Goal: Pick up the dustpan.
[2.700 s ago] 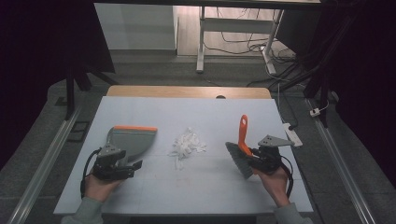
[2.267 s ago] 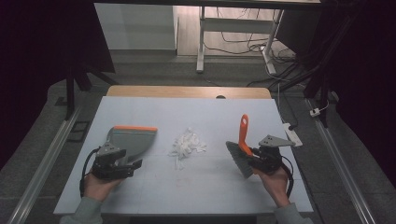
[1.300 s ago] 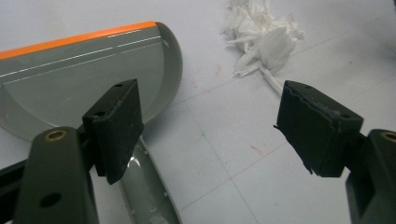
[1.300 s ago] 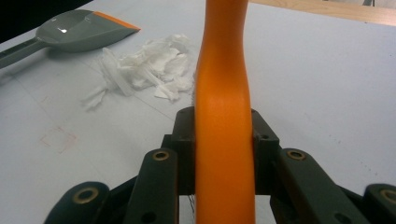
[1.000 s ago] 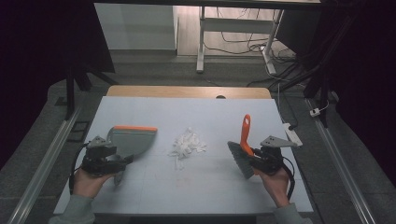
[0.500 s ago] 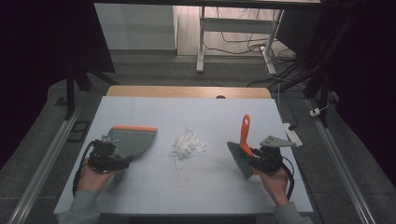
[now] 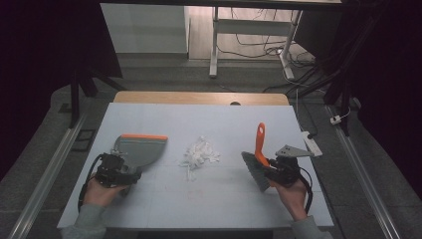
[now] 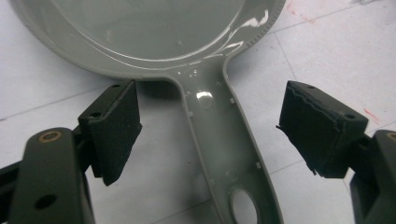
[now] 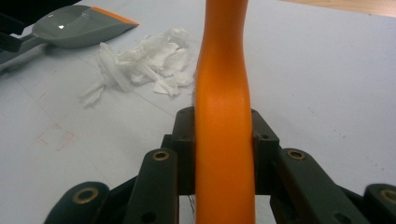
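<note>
A grey dustpan (image 7: 138,149) with an orange lip lies flat on the table's left side, its handle (image 8: 224,144) pointing toward me. My left gripper (image 7: 115,173) stands open, its two black pads (image 8: 114,128) on either side of that handle without touching it. My right gripper (image 7: 278,169) is shut on the orange handle (image 9: 223,116) of a hand brush, whose grey bristles (image 7: 254,171) rest near the table at the right. A heap of white paper scraps (image 7: 199,153) lies between dustpan and brush.
The white tabletop (image 7: 209,119) ends in a wooden strip at the far edge. A white power strip (image 7: 309,142) lies by the right edge. Faint red marks (image 9: 53,136) show on the table in front of the scraps.
My left gripper drew back left off the dustpan handle, then came in again and now straddles it, open. The right gripper and brush have stayed put.
</note>
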`<action>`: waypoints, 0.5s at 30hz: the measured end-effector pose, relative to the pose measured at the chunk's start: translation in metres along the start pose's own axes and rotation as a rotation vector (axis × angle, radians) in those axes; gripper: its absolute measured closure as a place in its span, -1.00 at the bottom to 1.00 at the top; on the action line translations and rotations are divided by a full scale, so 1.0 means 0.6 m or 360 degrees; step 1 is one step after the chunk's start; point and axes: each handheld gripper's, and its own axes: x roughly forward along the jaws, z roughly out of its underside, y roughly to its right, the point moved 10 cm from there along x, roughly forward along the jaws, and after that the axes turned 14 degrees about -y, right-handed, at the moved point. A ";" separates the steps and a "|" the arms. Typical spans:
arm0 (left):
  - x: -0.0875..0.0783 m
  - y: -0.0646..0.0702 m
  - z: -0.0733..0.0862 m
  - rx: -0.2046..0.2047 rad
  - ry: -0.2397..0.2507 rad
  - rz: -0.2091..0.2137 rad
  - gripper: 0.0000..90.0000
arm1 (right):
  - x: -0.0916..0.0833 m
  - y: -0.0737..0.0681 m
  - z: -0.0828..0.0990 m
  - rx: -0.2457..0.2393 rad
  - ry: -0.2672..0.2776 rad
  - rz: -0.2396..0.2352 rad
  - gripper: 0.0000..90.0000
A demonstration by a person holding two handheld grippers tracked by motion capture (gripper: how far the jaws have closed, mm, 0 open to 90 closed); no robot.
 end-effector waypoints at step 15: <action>0.029 -0.006 -0.006 -0.0098 -0.0030 0.0018 -0.16 | 0.002 0.001 0.003 0.0008 -0.0012 0.0011 0.56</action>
